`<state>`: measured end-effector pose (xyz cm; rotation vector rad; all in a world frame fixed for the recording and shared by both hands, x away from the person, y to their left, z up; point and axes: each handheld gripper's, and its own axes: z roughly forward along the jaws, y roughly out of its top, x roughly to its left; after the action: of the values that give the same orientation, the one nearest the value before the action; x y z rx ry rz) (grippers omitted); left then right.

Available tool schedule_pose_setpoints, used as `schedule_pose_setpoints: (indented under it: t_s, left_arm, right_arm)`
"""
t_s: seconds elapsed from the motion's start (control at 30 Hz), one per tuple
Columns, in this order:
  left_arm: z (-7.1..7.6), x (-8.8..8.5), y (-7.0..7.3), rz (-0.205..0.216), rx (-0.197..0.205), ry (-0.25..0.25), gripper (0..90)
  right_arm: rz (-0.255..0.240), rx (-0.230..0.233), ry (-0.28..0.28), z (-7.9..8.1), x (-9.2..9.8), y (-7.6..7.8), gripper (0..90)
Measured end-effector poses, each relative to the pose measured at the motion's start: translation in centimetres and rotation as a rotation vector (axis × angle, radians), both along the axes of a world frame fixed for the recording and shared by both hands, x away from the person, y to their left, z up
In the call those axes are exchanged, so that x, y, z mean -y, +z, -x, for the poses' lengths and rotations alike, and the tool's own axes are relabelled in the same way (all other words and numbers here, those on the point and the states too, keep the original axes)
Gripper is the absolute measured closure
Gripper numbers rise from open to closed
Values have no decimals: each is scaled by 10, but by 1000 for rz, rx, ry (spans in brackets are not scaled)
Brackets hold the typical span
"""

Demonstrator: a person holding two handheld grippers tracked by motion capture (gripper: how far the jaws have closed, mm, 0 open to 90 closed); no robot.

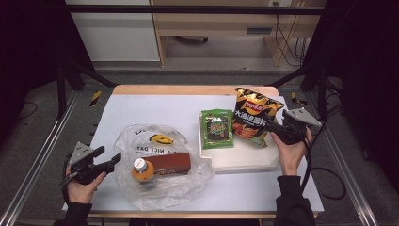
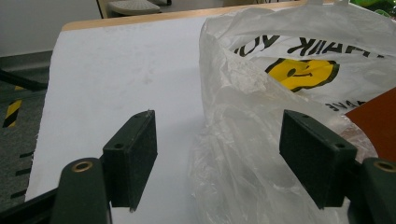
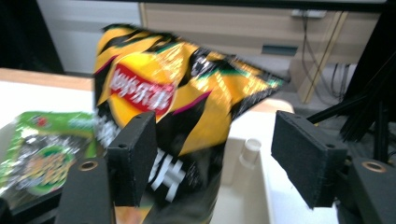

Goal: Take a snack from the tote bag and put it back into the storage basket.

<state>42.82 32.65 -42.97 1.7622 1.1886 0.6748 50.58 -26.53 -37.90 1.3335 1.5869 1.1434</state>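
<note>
Now, chips: chip bag (image 1: 255,116) stands on the tray (image 1: 244,160) near the bench's right edge, long axis upright.
Right claw (image 1: 269,123): jaws apart, straddling the bag's right side, not pressing.
Left claw (image 1: 109,156): apart, beside the plastic bag (image 1: 164,186).
Nearer hand: right.

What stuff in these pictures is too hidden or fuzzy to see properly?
- Chip bag: blurred in the right gripper view, its small print unreadable; its bottom is cut off by the lower edge.
- Bottle: in the high view the crinkled plastic bag veils its label.
- Brown box: in the left gripper view, cut off by the right edge and partly behind the bag.
- Green packet: blurred, cut off at the left edge in the right gripper view.
</note>
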Motion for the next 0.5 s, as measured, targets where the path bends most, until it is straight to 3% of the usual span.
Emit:
schedule_pose_setpoints:
  t_s: [0.03,0.1,0.23,0.4,0.5]
  left_arm:
    - [0,0,0,0,0,1,270]
    - [1,0,0,1,2,1,271]
    - [1,0,0,1,8,4,274]
    - [2,0,1,2,11,6,278]
    - [1,0,0,2,10,7,279]
  right_arm:
    - [-3,-12,8,4,-1,1,310]
    - [-14,6,35,14,-6,-1,364]
    - [-30,-39,114,25,-19,-9,490]
    - [-32,-116,145,20,-34,-23,717]
    - [1,-131,143,15,-45,-32,795]
